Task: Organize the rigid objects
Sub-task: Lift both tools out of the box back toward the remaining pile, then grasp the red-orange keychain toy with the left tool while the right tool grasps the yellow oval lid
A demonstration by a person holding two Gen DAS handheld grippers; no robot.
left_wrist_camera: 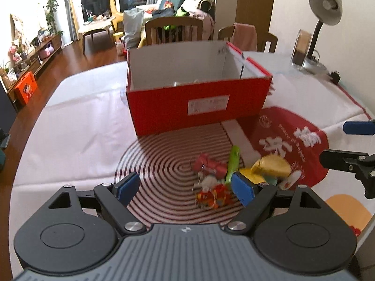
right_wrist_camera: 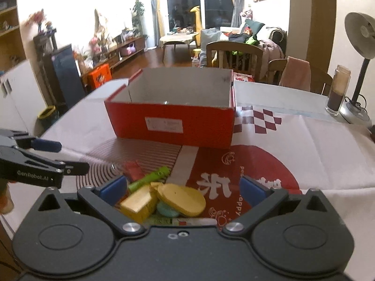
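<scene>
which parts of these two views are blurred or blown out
Left wrist view: the toy pile between the left gripper fingers is smeared, and the red box label is unreadable. Right wrist view: the wall at upper left is blown out, the yellow blocks by the right gripper are soft, and the fisheye bends the table edge.

The red box's (left_wrist_camera: 199, 98) label text is too blurred to read, and its near wall hides most contents.
</scene>
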